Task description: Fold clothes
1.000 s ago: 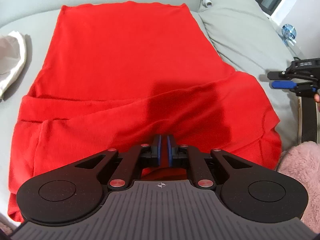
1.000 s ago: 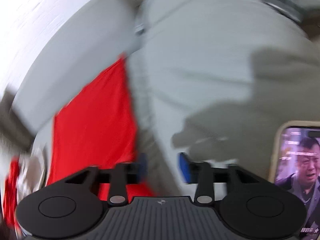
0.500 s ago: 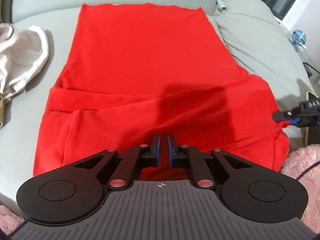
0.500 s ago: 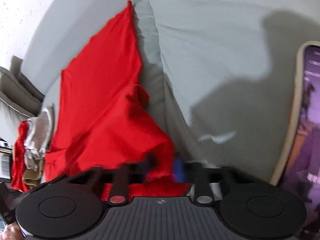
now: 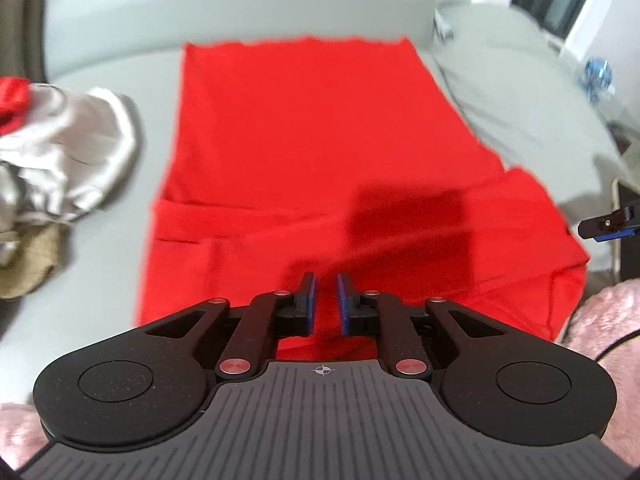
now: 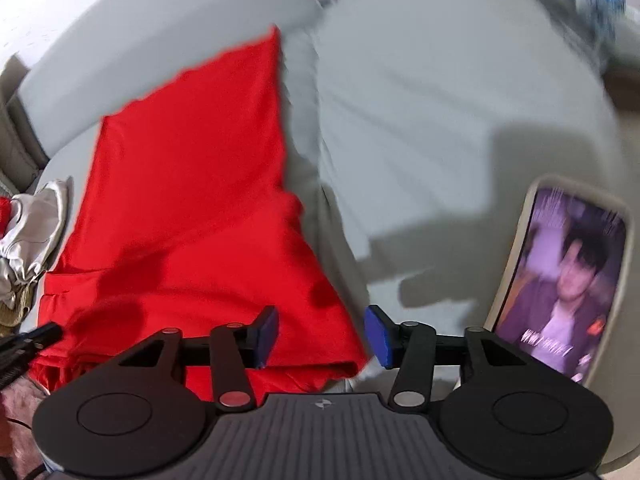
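Left hand-held gripper (image 5: pixel 324 300): jaws slightly parted, released, over the near hem of the red garment (image 5: pixel 312 152). Right hand-held gripper (image 6: pixel 320 336): jaws wide apart, holding nothing, at the garment's near right corner. Garment: flat on grey sofa (image 5: pixel 100 208), near part folded over. Left: crumpled pale clothes (image 5: pixel 68 152), apart. Right: grey cushion (image 6: pixel 440 120), phone (image 6: pixel 560 280). Far edge near the backrest.
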